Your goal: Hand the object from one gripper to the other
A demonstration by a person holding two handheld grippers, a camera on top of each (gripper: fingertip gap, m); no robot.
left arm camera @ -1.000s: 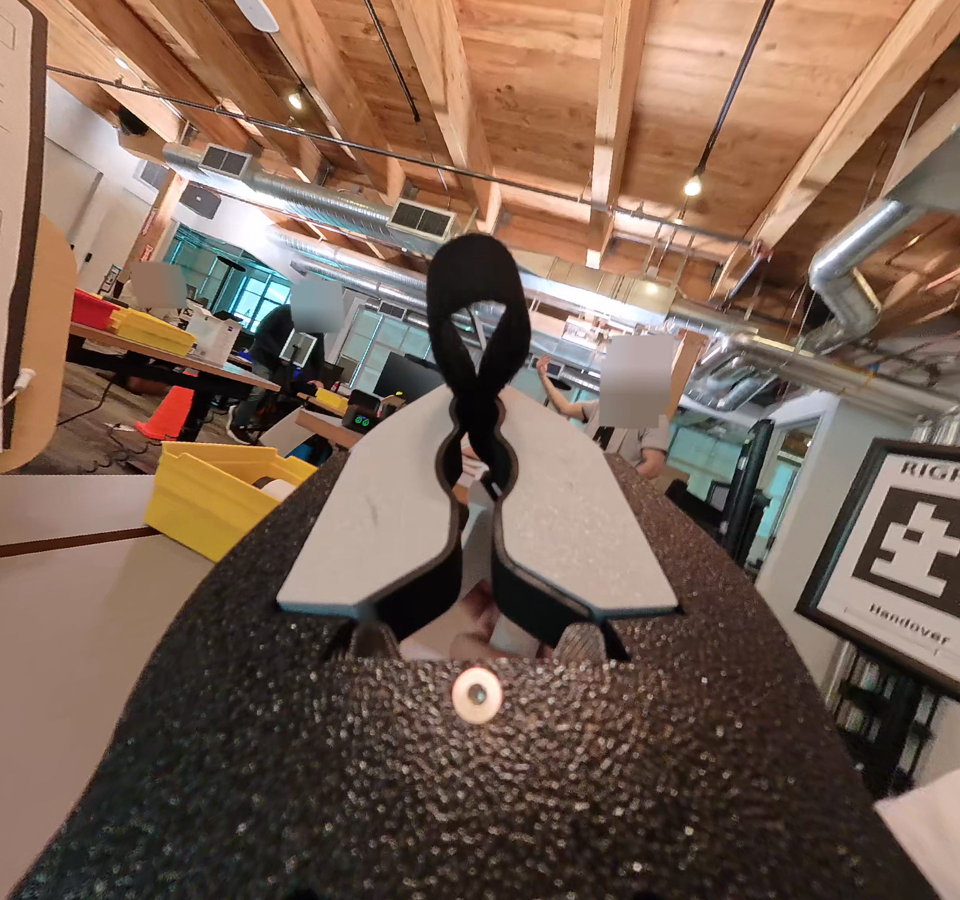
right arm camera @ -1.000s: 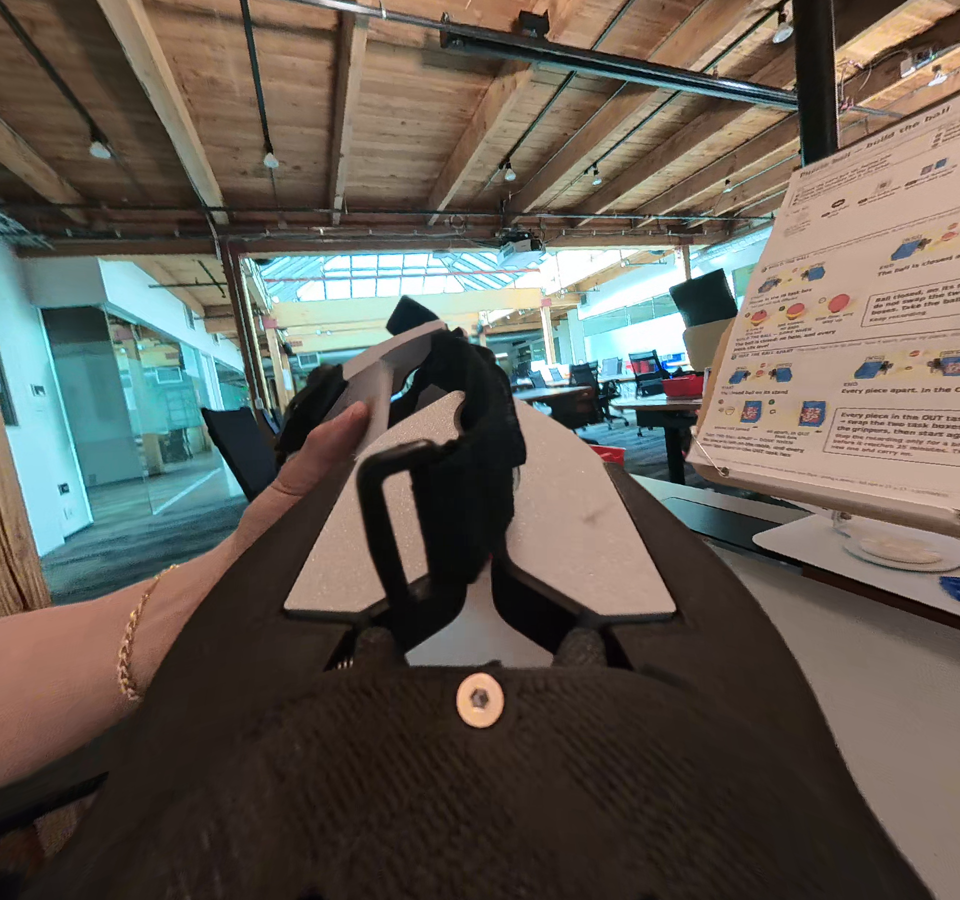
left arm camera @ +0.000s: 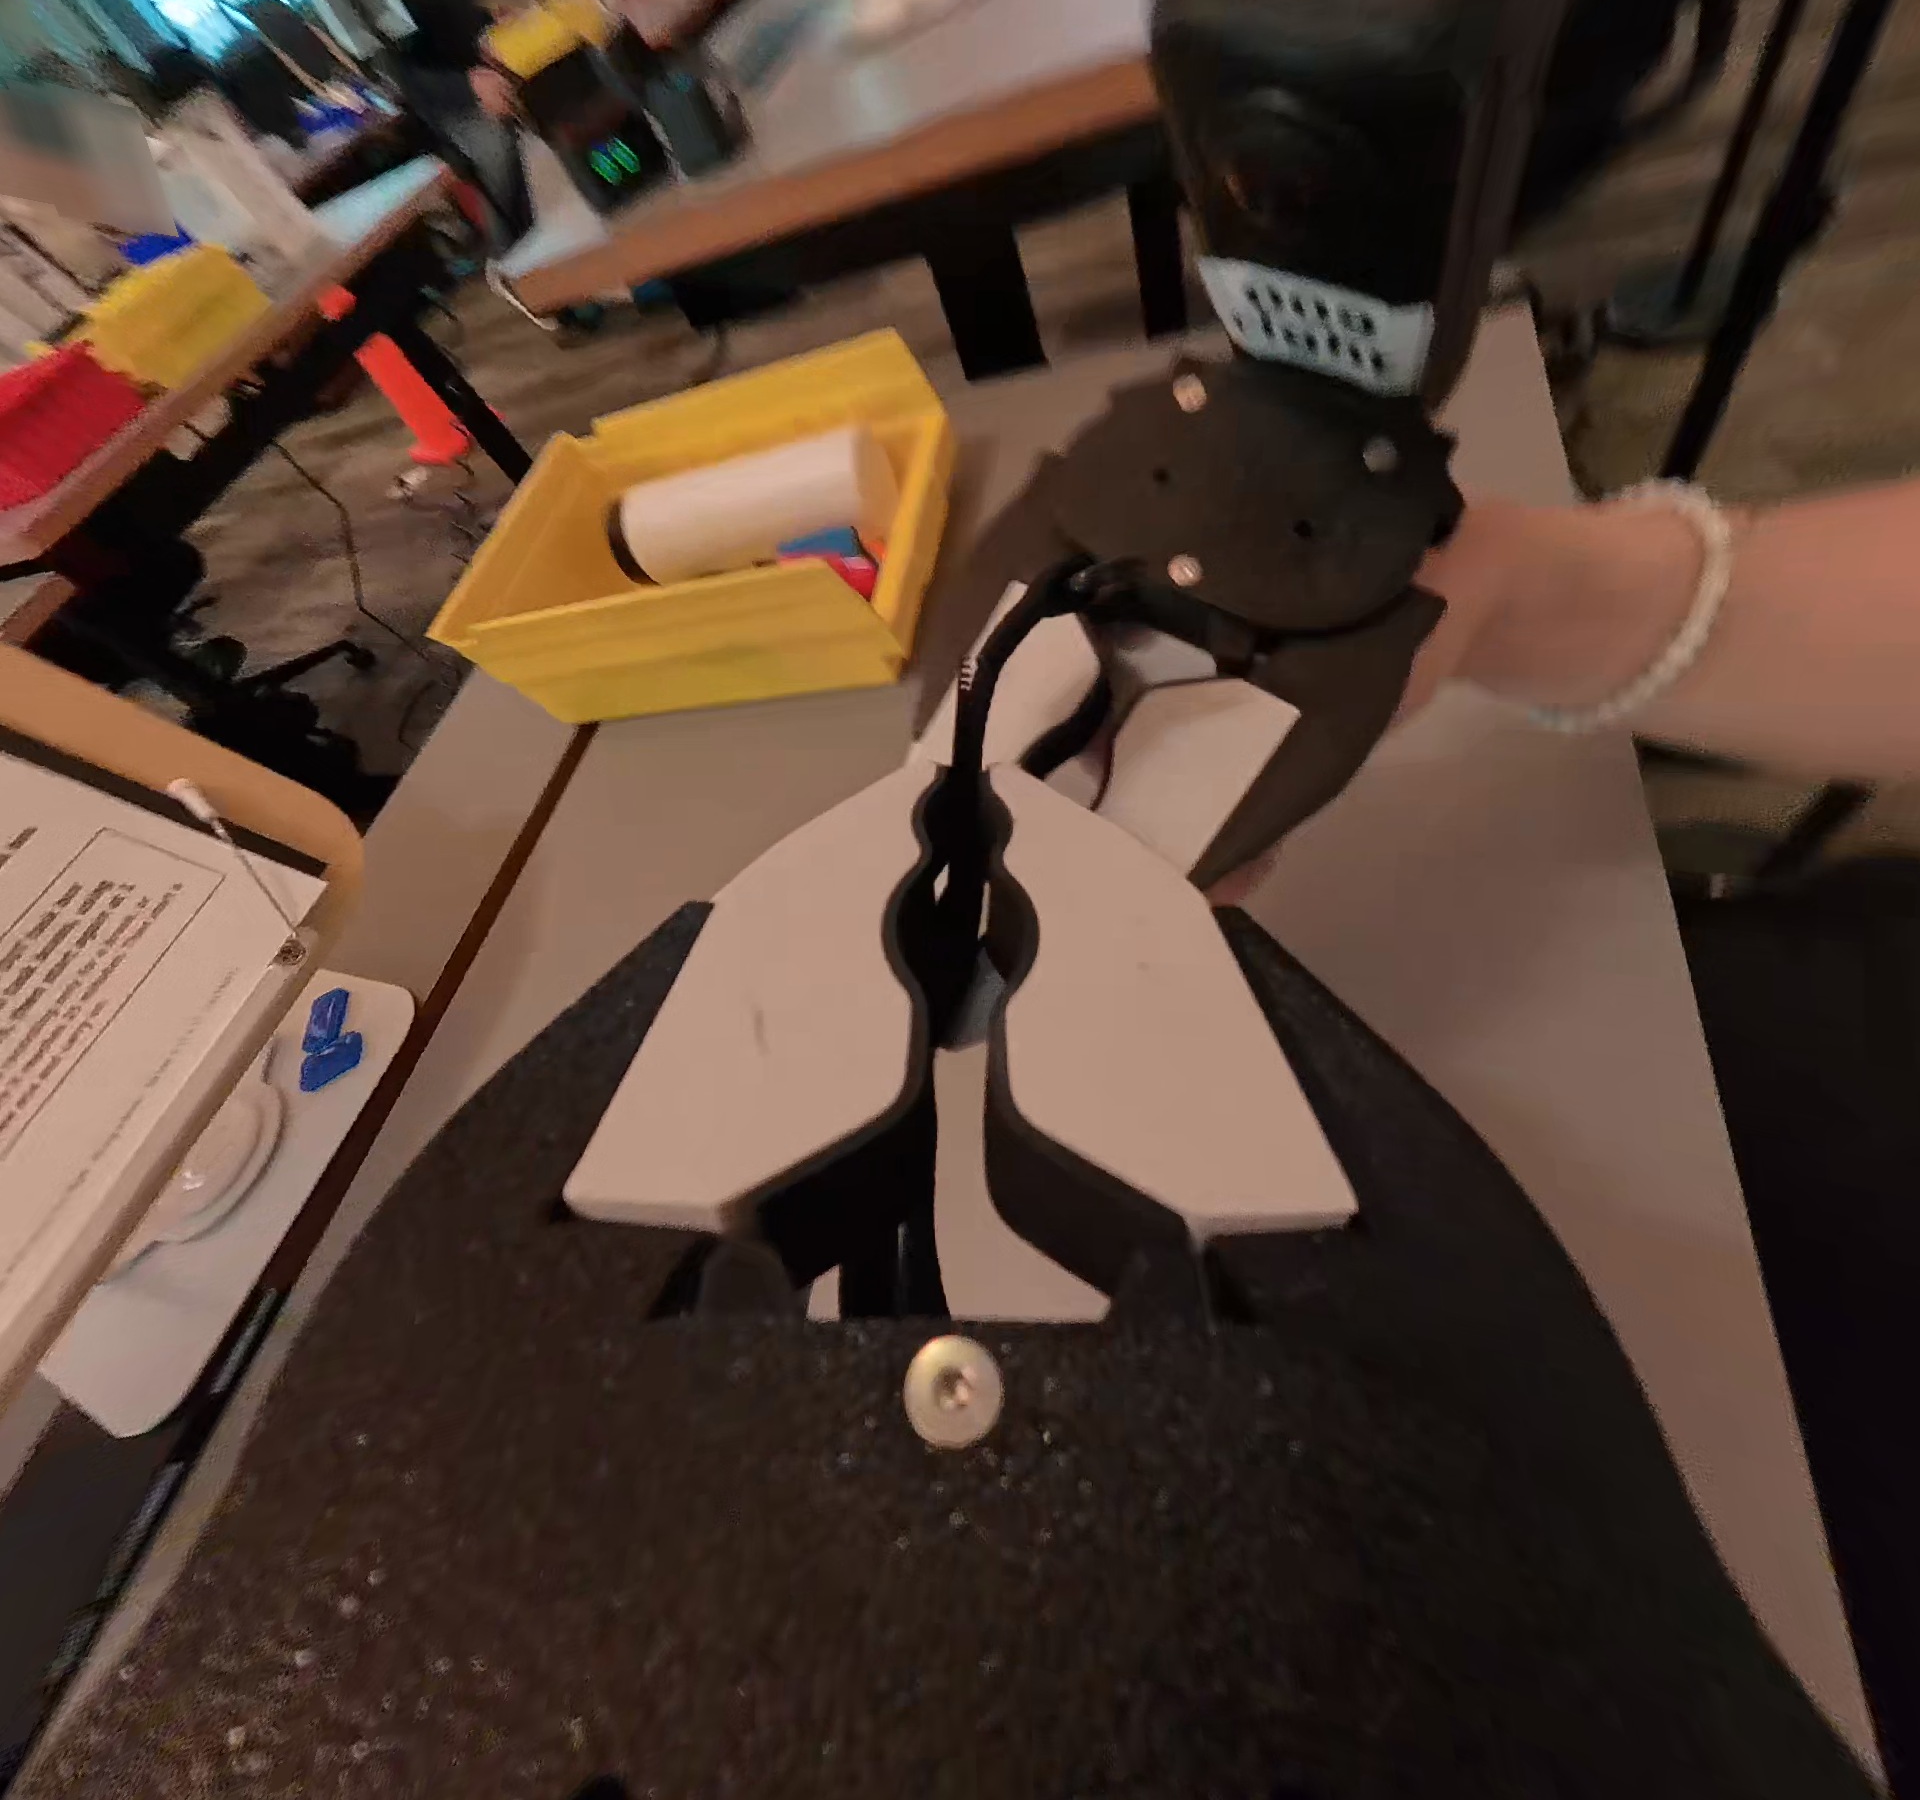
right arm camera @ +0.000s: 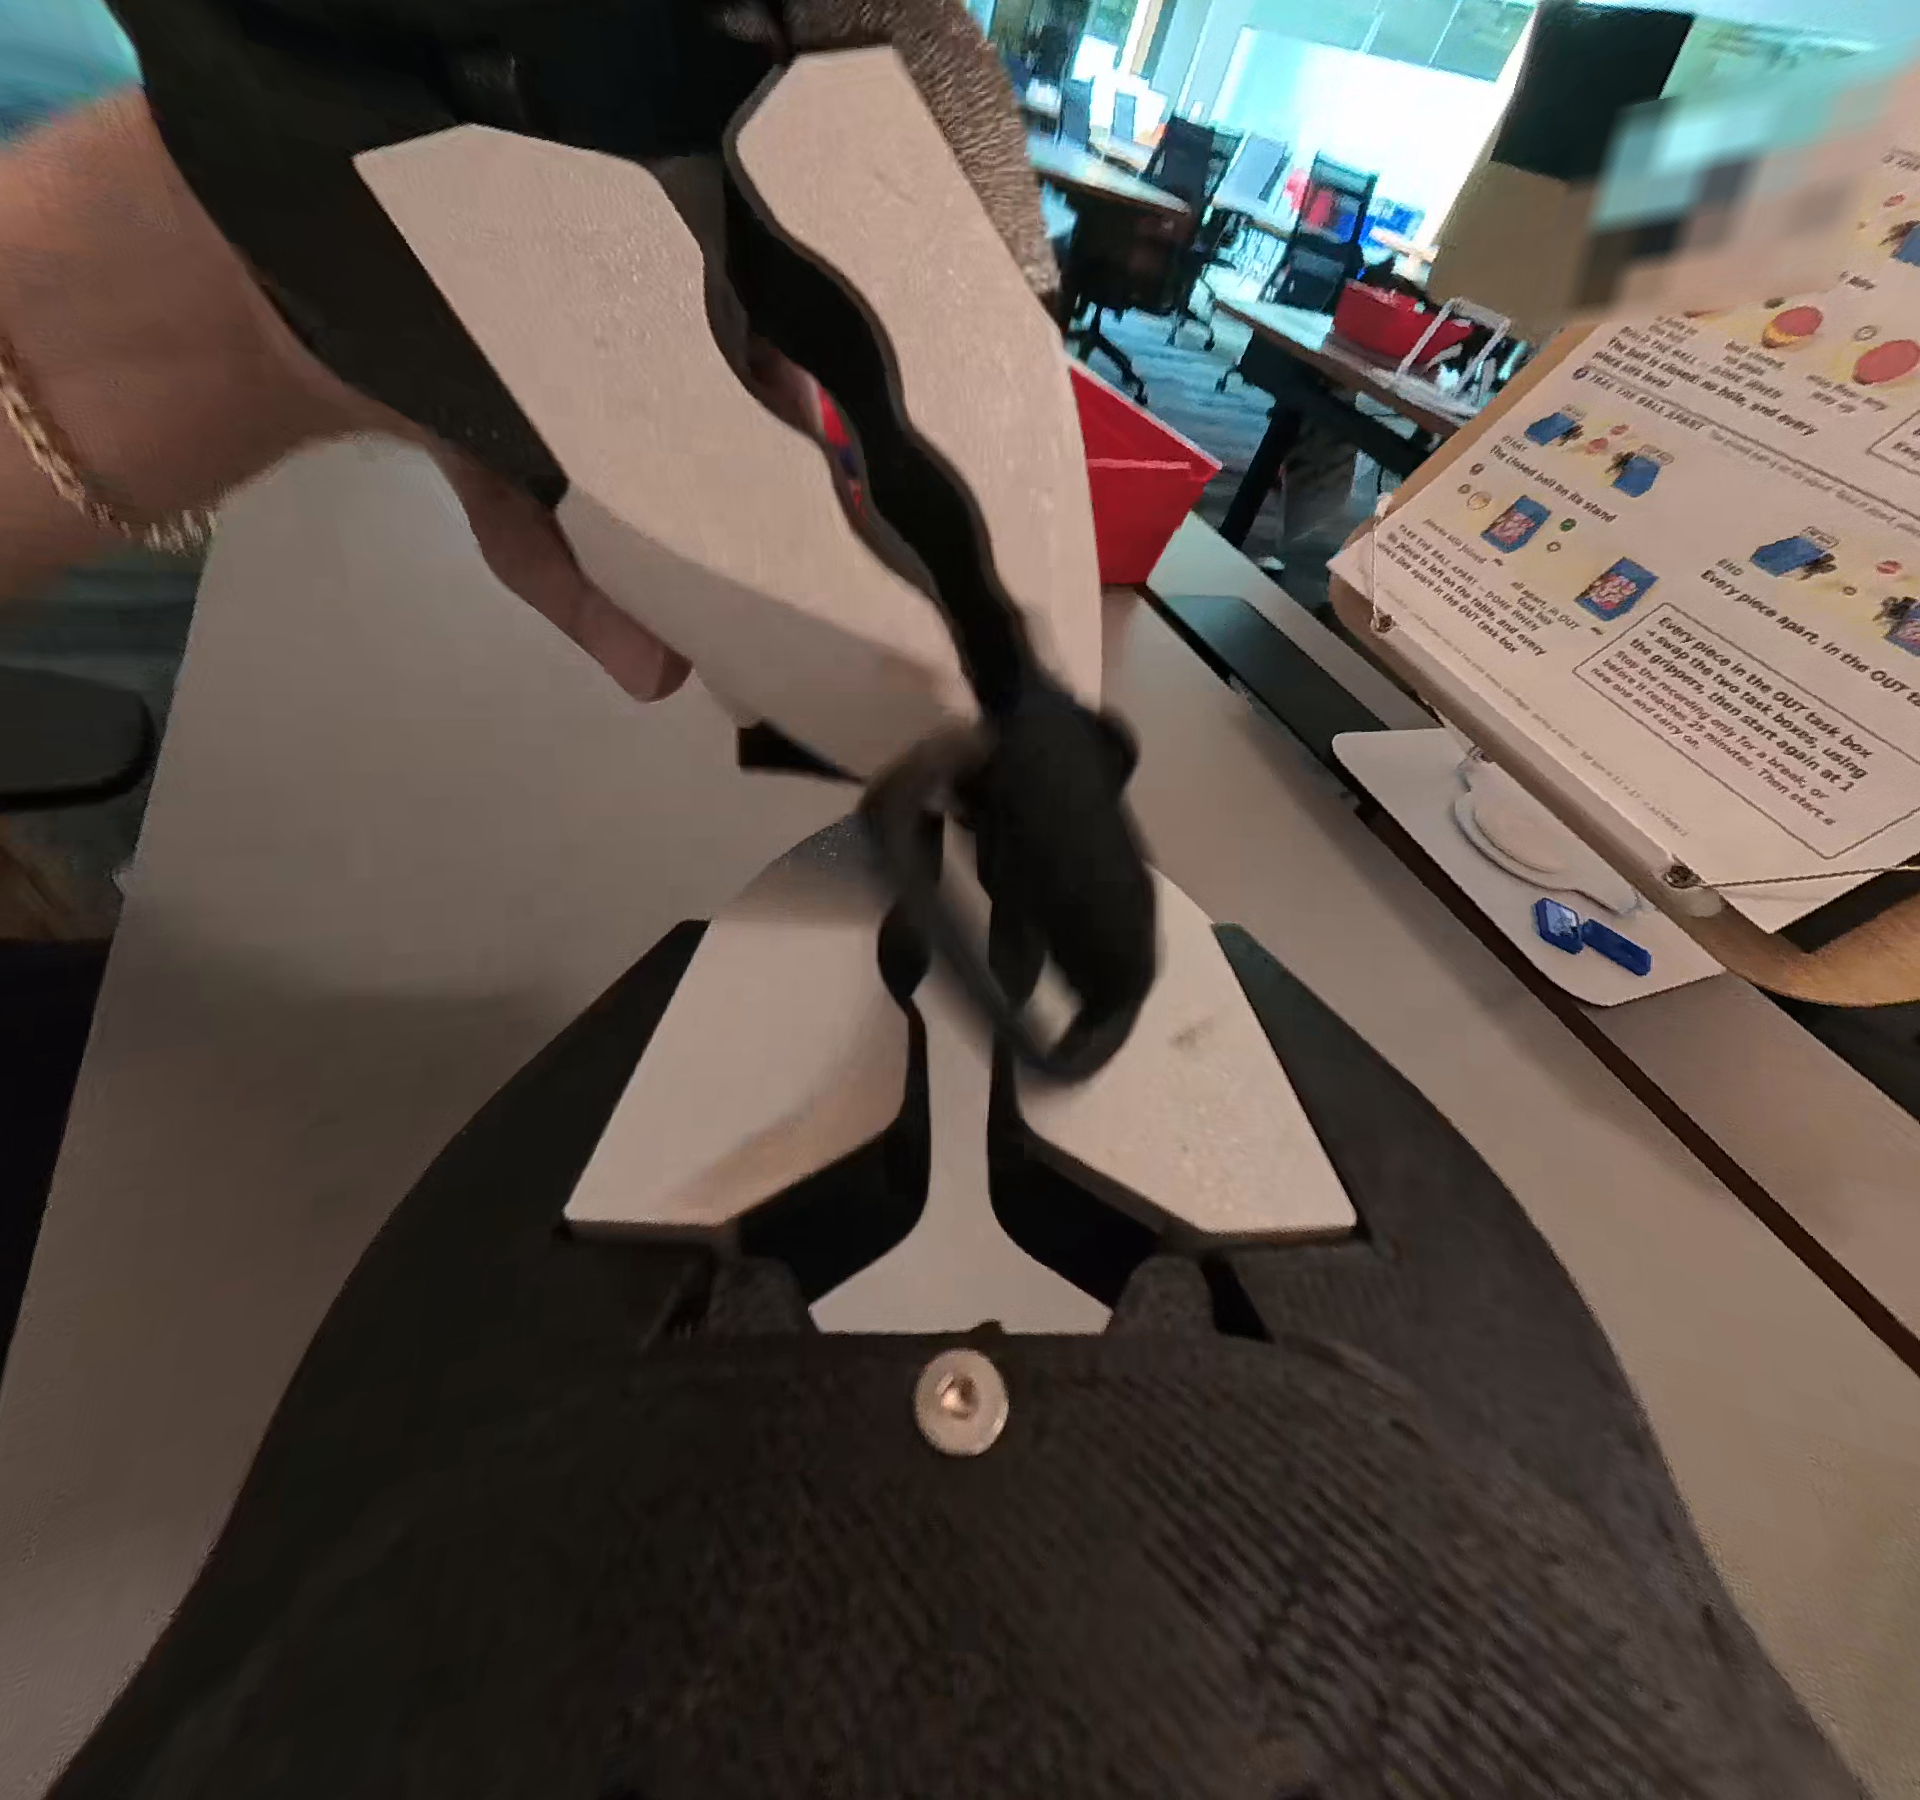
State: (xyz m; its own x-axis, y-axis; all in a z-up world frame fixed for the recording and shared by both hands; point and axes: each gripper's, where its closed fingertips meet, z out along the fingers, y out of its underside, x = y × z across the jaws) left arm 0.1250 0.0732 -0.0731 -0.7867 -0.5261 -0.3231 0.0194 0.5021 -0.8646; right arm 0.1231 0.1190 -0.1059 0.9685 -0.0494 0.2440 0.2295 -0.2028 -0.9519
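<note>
Gripping a black strap (left arm camera: pixel 961 846) between its clenched grey fingers (left arm camera: pixel 790 1002), the left hand-held gripper (left arm camera: pixel 961 815) keeps one end pinched in the wavy slot, with more of the strap trailing back between the finger roots. Ahead of its tips the strap arches up and forward to the right hand-held gripper (left arm camera: pixel 1117 711), which faces it nose to nose just beyond, a hand (left arm camera: pixel 1538 597) wrapped round its body.

From the right wrist view, the right hand-held gripper (right arm camera: pixel 951 877) has its fingers drawn almost together at the tips, and the strap's thick folded end and a thin loop (right arm camera: pixel 1049 929) lie over them; motion blur hides whether the tips truly pinch it, so I cannot tell. The left hand-held gripper (right arm camera: pixel 987 701) comes down from above, its tips meeting the right's.

The strap (right arm camera: pixel 904 462) looks light, limp and fabric-like: it will sag, twist and slip sideways rather than hold a shape. The bunched end seems the best place to grasp, since the thin loop could slide out of a slot. Letting go on the left before the right has a firm bite would likely drop it onto the counter (left arm camera: pixel 1455 1075).

Left of the left hand-held gripper, farther out, sits a yellow bin (left arm camera: pixel 665 638) with a pale roll (left arm camera: pixel 748 503) inside.
</note>
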